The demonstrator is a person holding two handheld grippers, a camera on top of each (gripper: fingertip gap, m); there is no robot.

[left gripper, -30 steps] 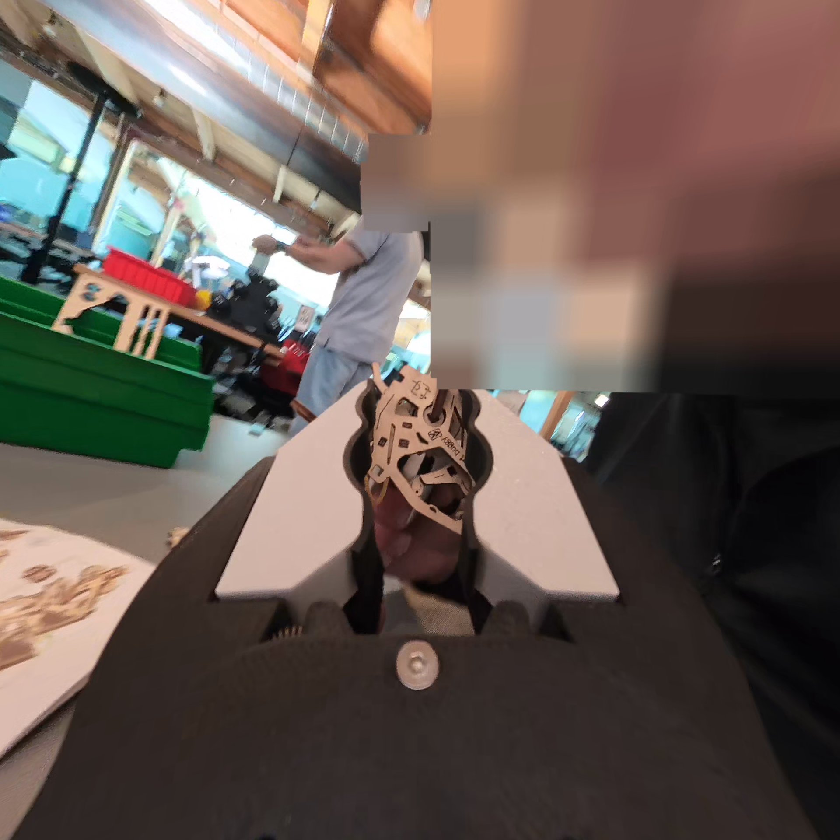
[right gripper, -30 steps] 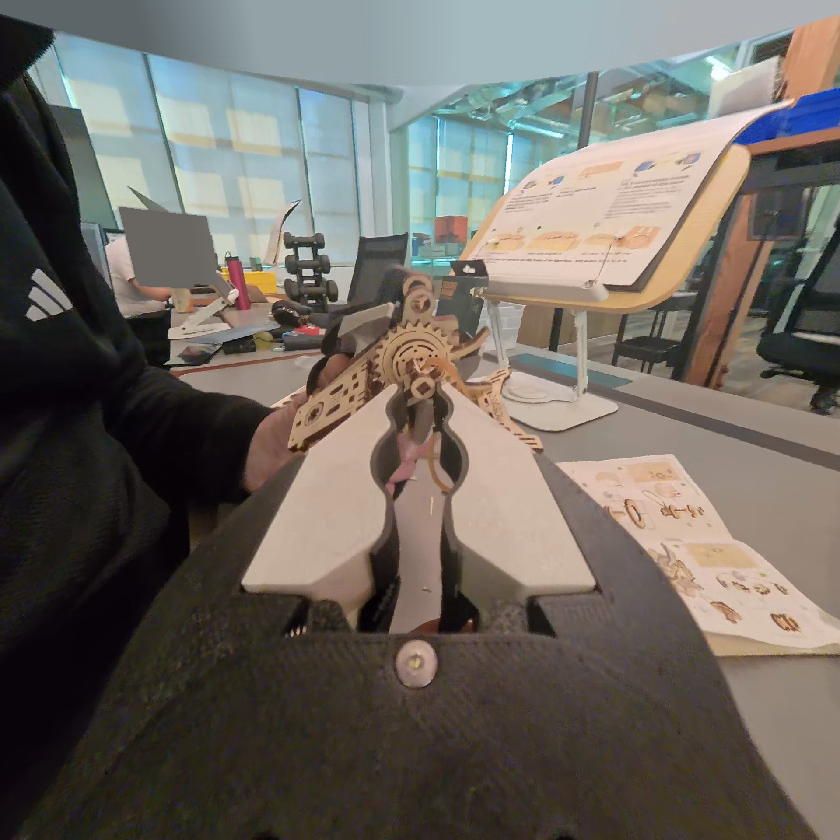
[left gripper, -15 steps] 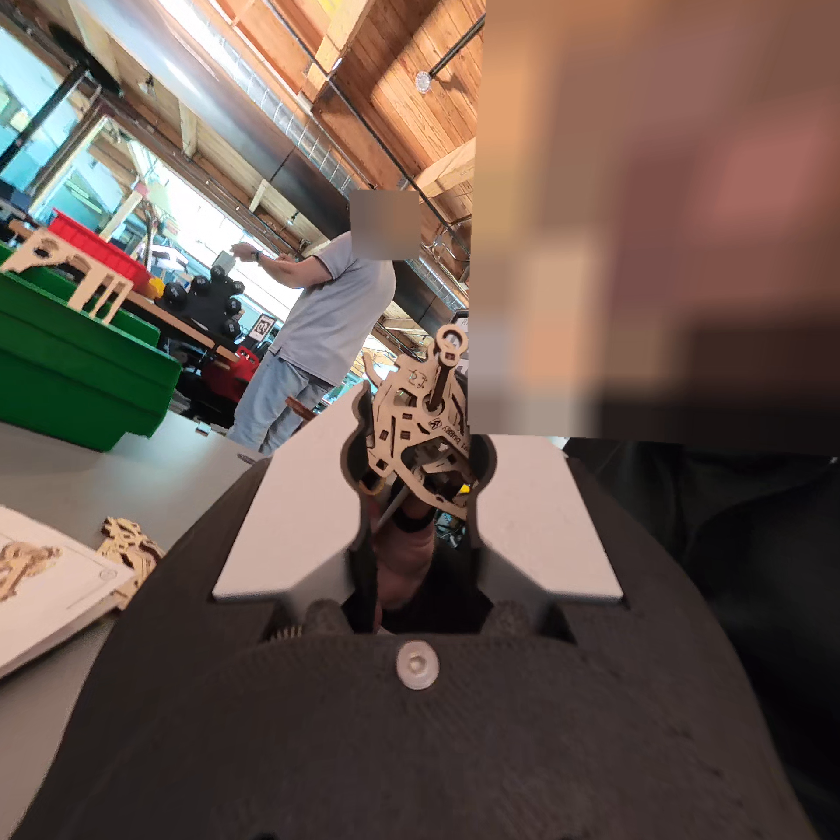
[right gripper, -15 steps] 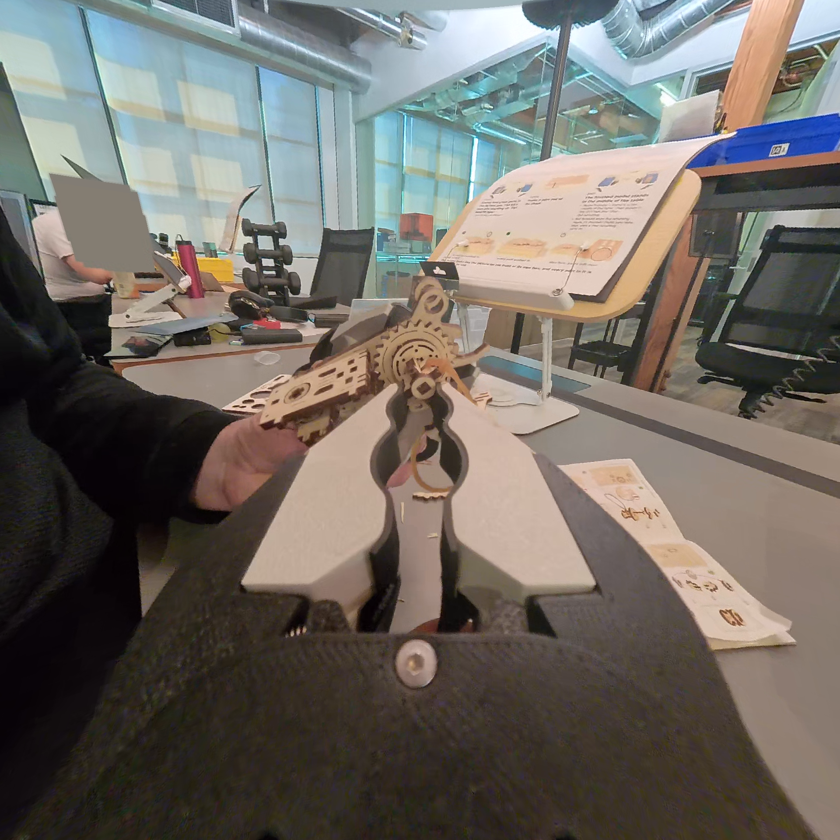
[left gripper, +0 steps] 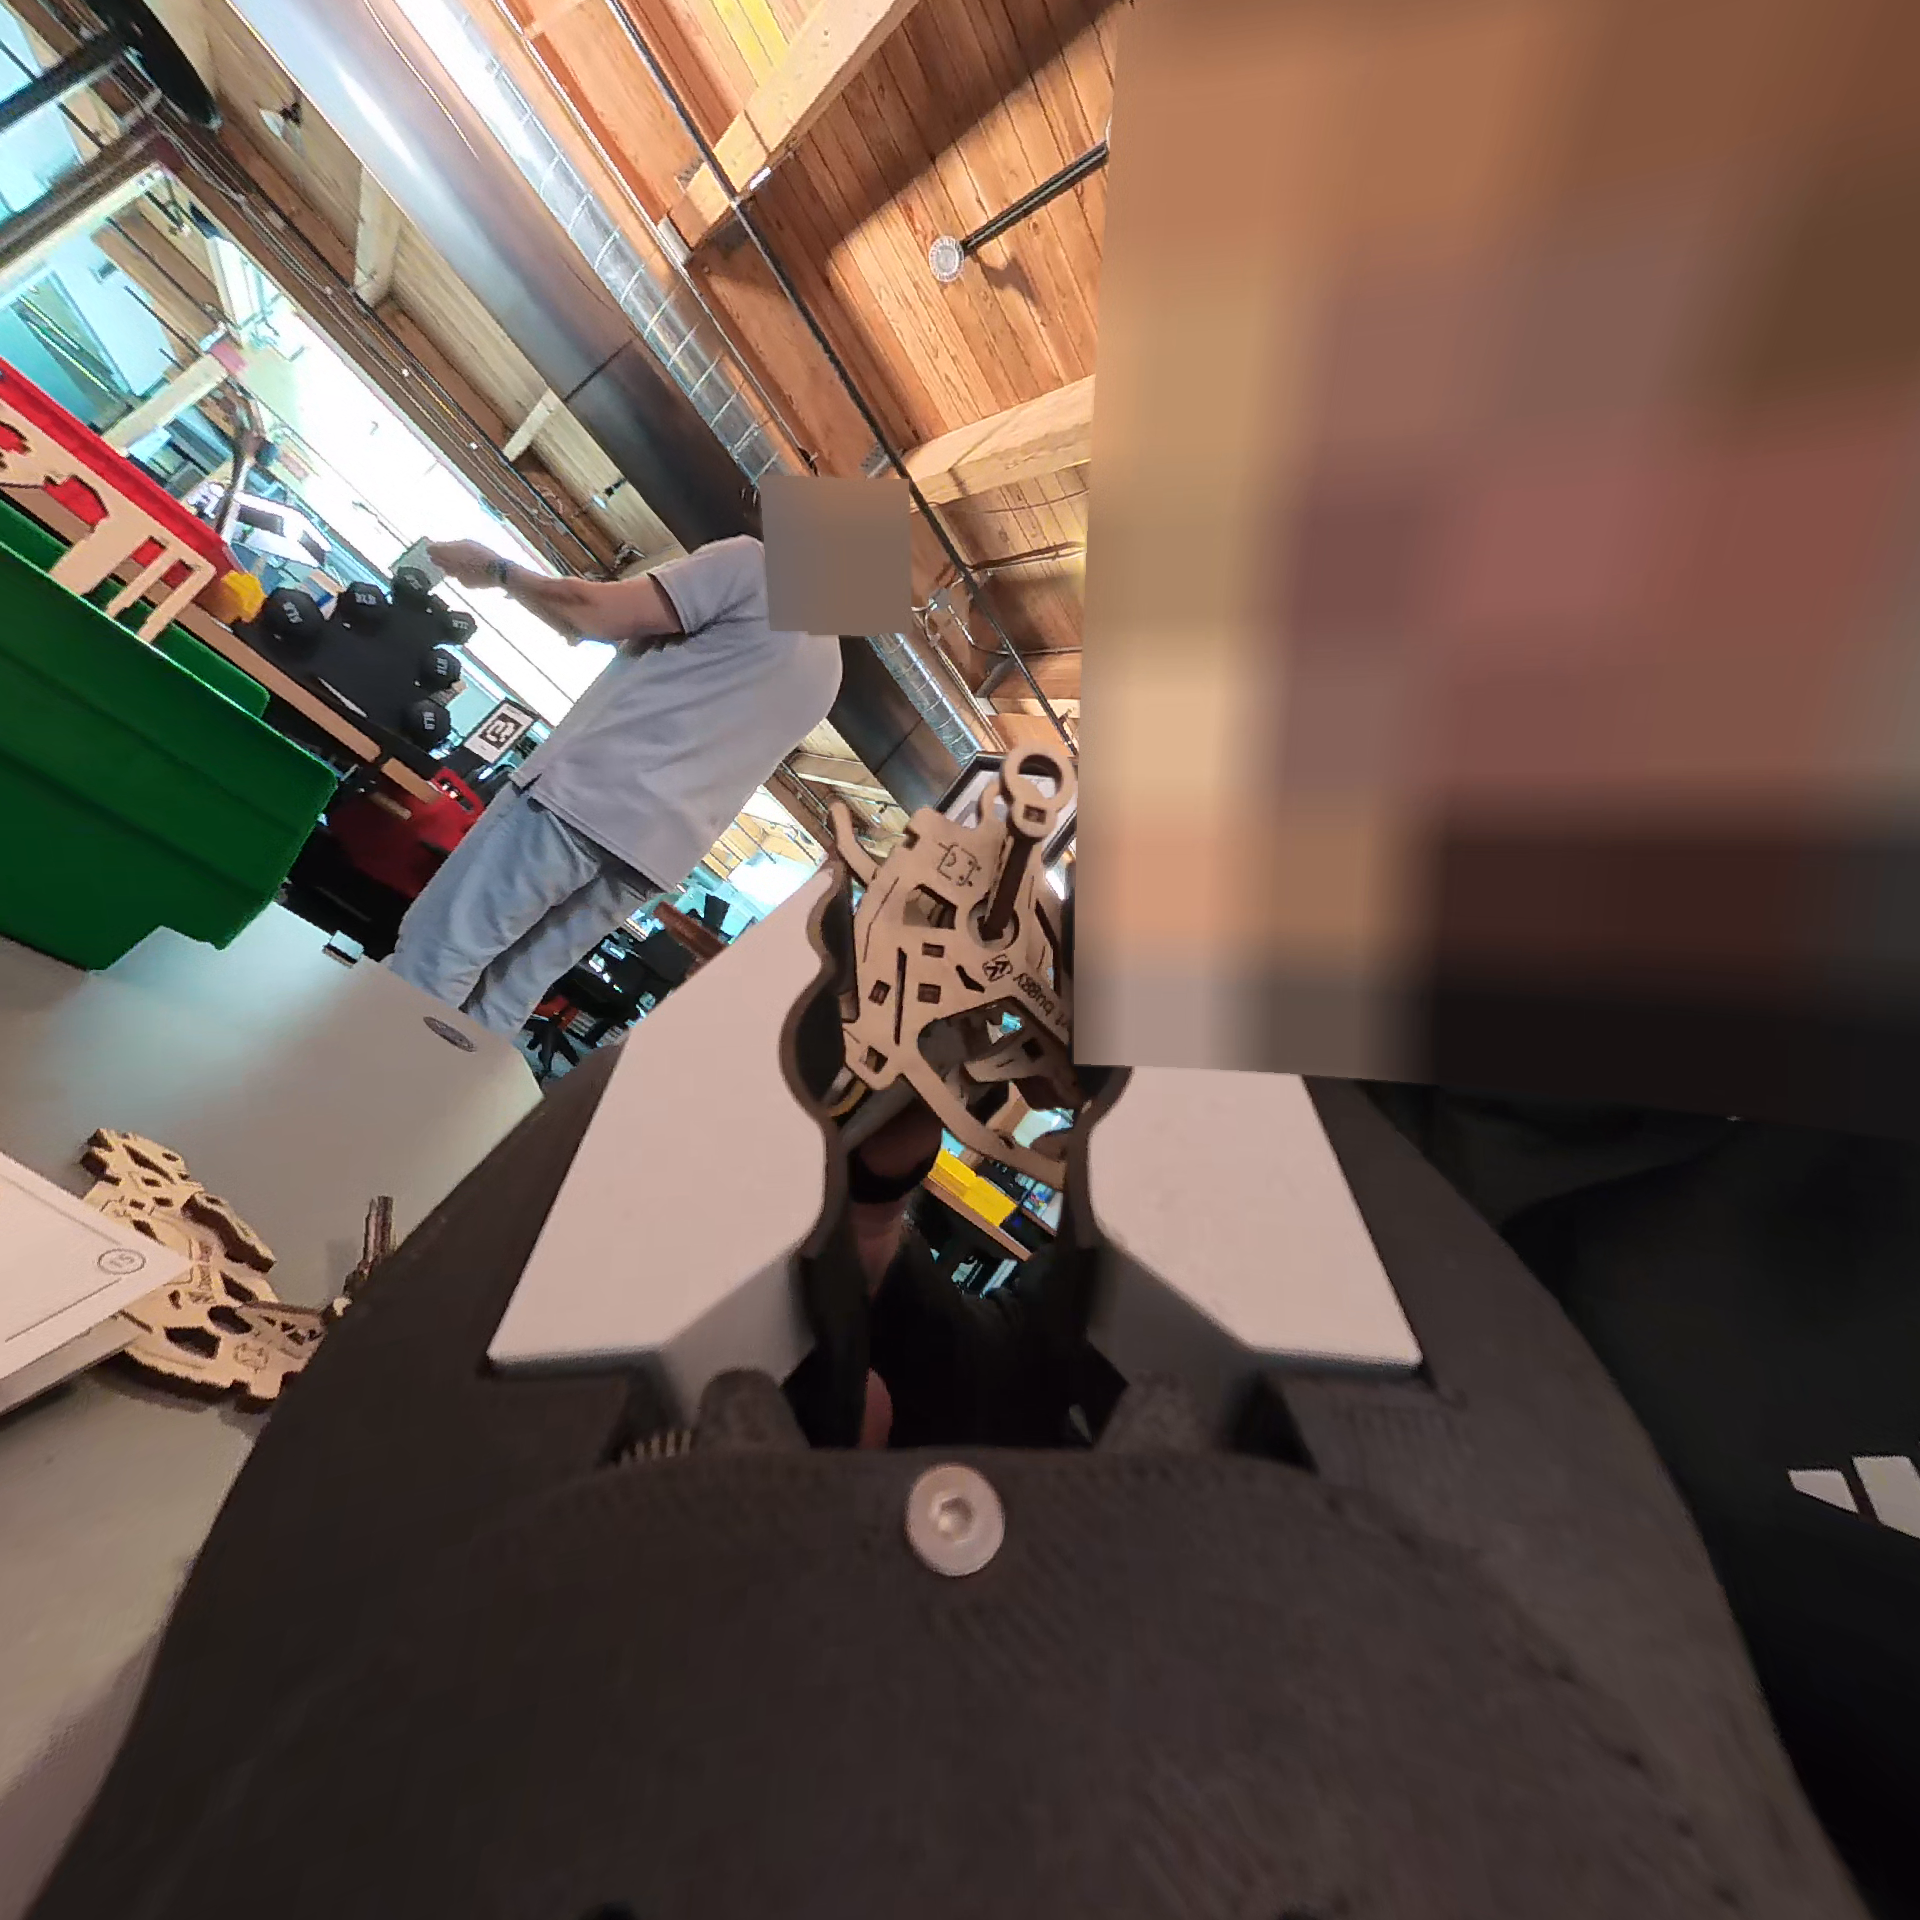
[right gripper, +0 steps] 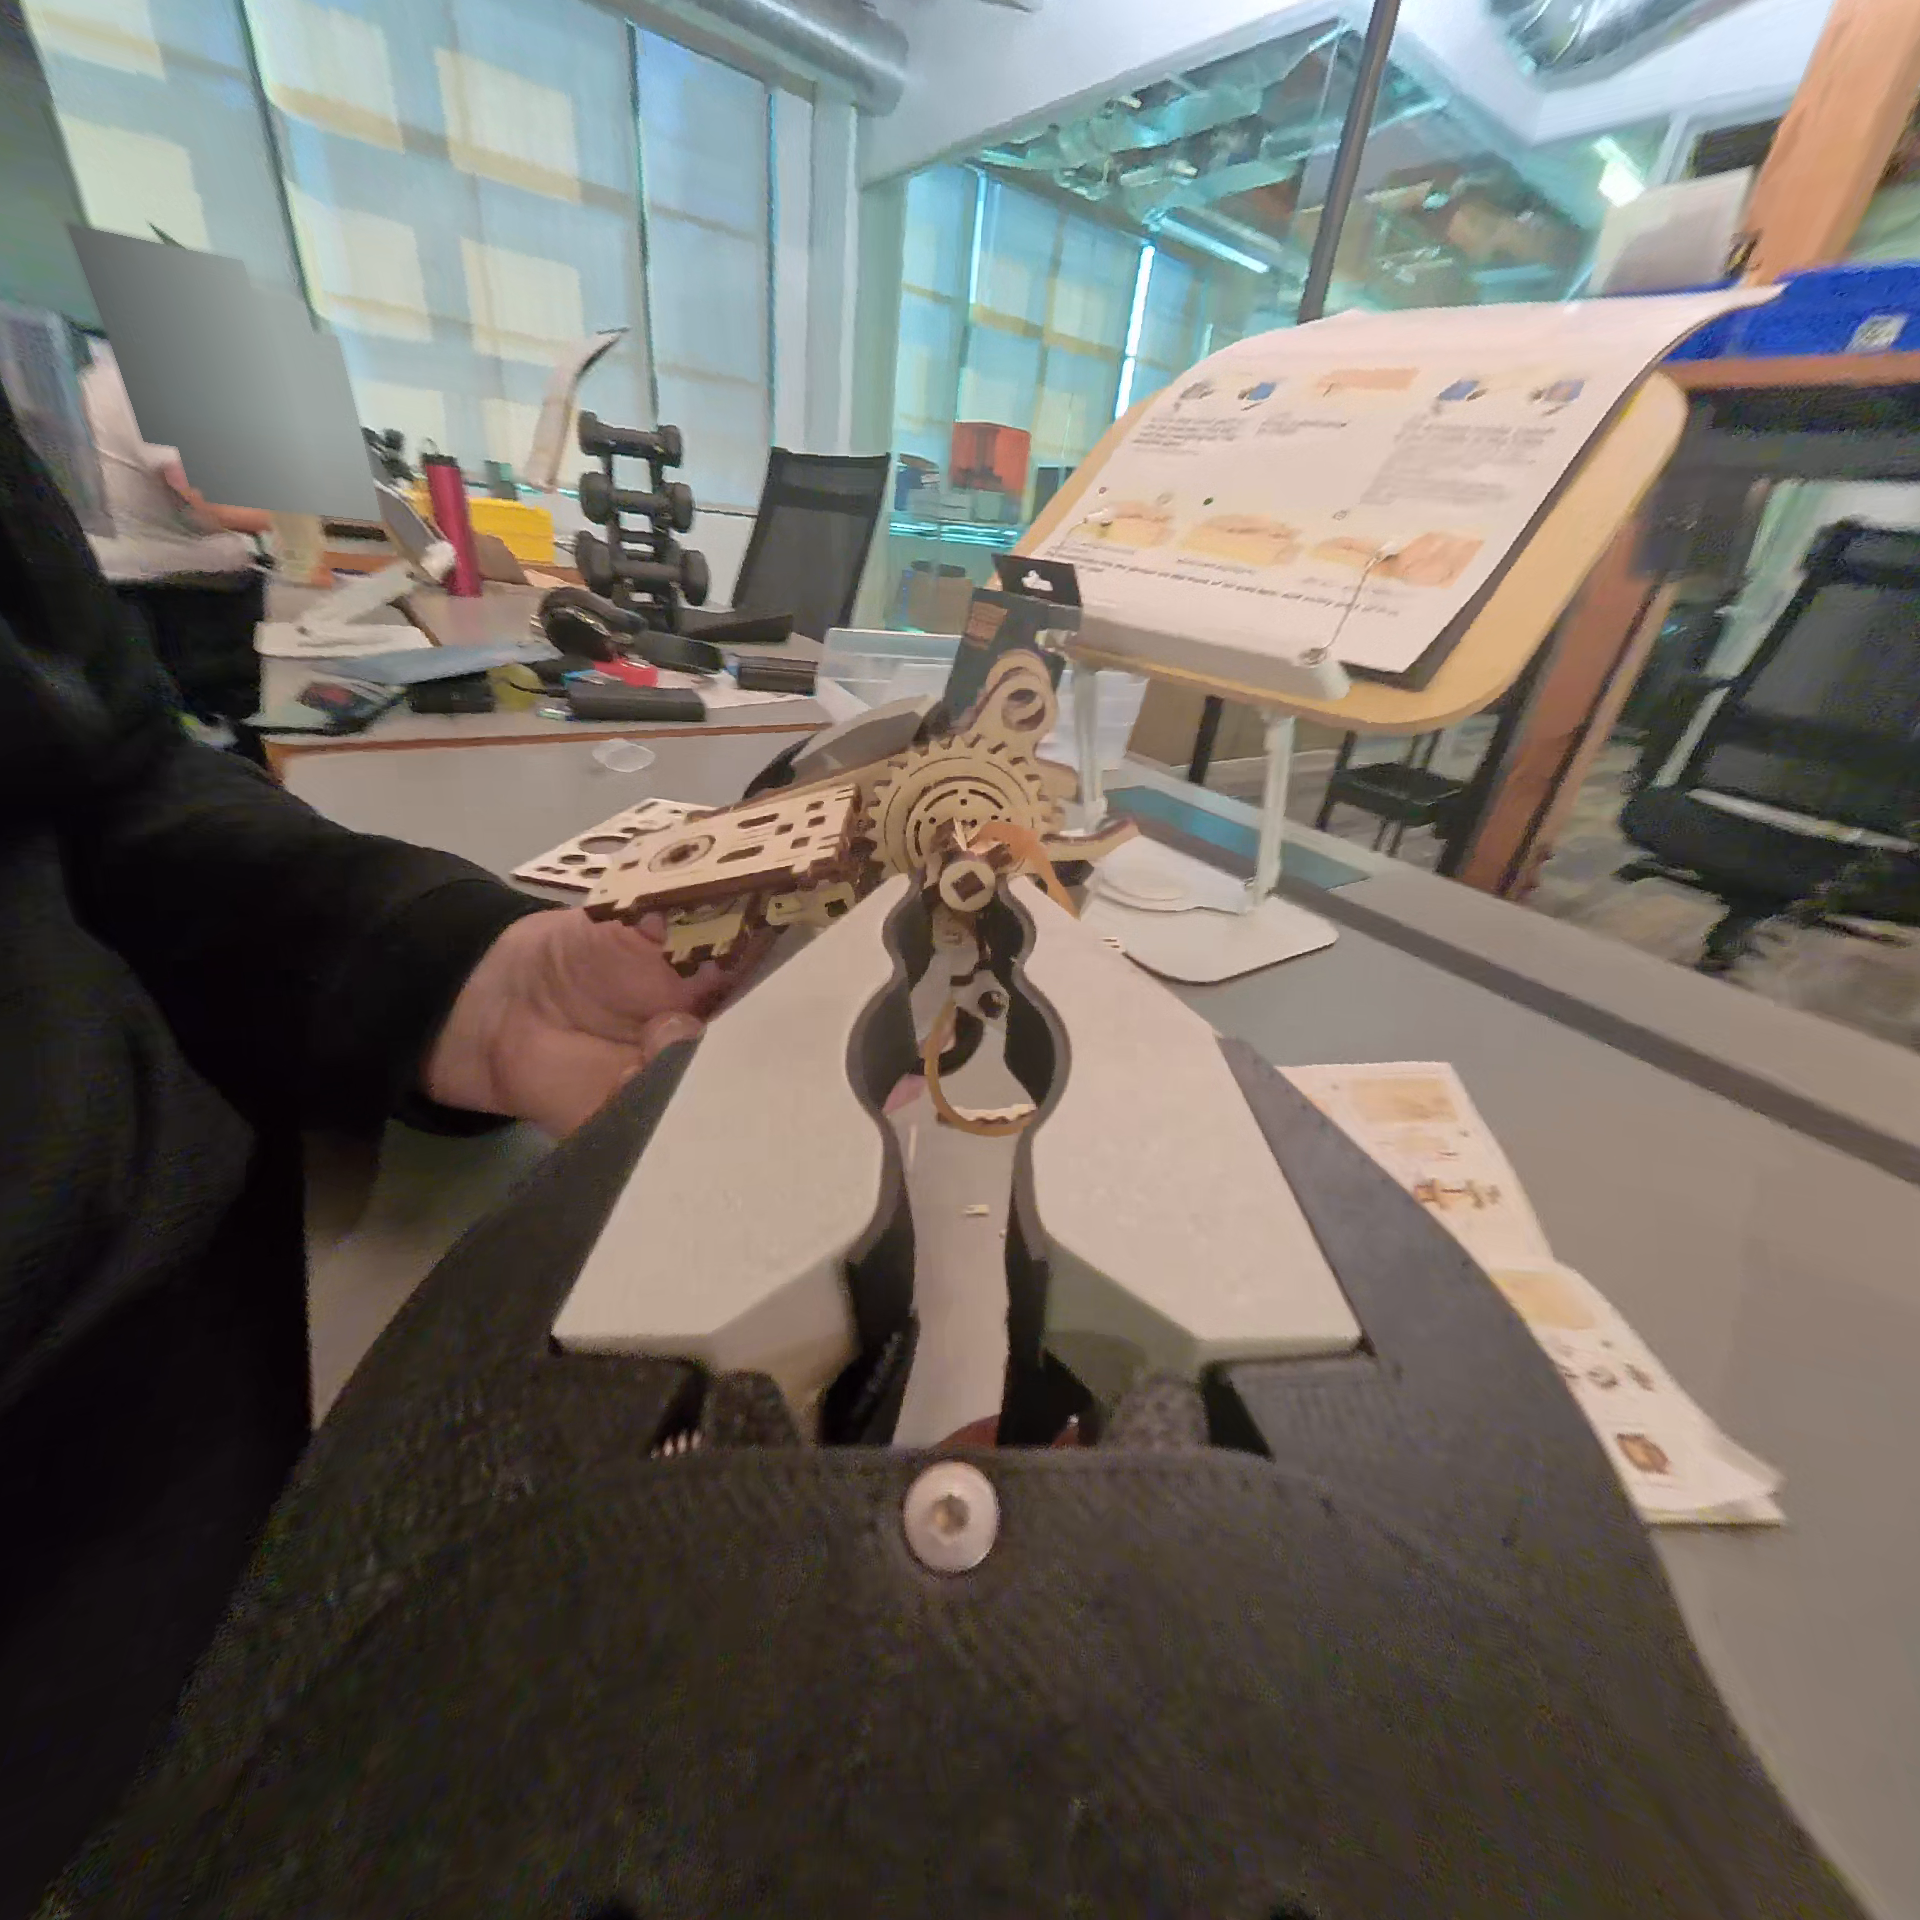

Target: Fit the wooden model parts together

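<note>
Pinching the pale laser-cut wooden gear model (right gripper: pixel 935 821) from both sides, left gripper (left gripper: pixel 951 997) and right gripper (right gripper: pixel 961 904) hold it above grey table (right gripper: pixel 1558 1049); at 3 o'clock, mosaic hides its edge

Your right gripper (right gripper: pixel 961 894) grips the wooden model (right gripper: pixel 883 831) at its gear hub, above the grey table (right gripper: pixel 1714 1174). Your bare hand (right gripper: pixel 566 1013) supports the model's left end.

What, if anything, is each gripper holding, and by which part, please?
Both grippers meet at the wooden model. The right gripper pinches the hub below its gear. The left gripper surrounds its flat side plate; its actual grip cannot be told.
</note>
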